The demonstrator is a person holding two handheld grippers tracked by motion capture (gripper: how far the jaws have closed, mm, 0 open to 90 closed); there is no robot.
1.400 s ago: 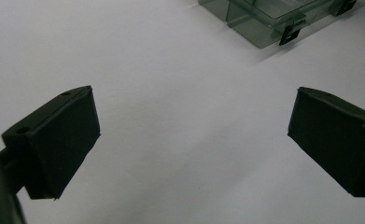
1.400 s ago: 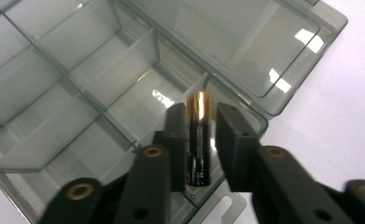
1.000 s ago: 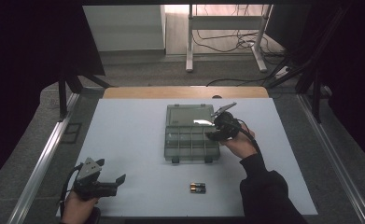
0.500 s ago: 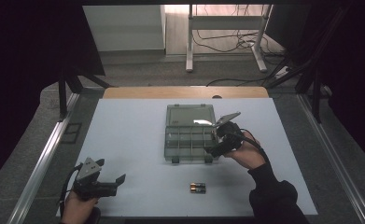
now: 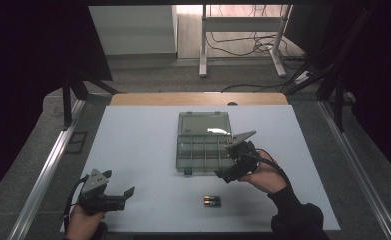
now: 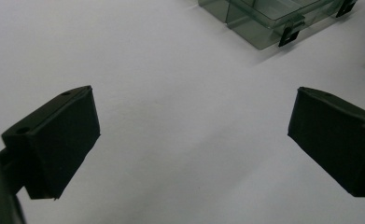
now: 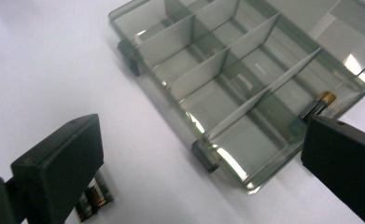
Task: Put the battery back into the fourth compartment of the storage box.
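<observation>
A clear grey compartment box (image 5: pixel 203 150) lies at mid-table with its lid (image 5: pixel 204 123) folded back. One battery (image 7: pixel 321 101) lies in a compartment at the box's edge. Two more batteries (image 5: pixel 213 201) lie together on the white table in front of the box, and they peek out behind a jaw as batteries (image 7: pixel 94 198) in the right gripper view. My right gripper (image 5: pixel 230 162) hovers at the box's front right corner. Its jaws have just been opening and stand wide with nothing between them. My left gripper (image 5: pixel 118 186) rests open and empty at the near left.
The white table top (image 5: pixel 138 150) has bare room to the left of the box. A box latch (image 6: pixel 288 35) shows at the top of the left gripper view. Metal rails (image 5: pixel 48 170) run along both table sides, and a wooden strip (image 5: pixel 198 98) lines the far edge.
The right hand has drawn back from over the box's right side toward its front corner, and its jaws have spread. The left gripper has stayed put.
</observation>
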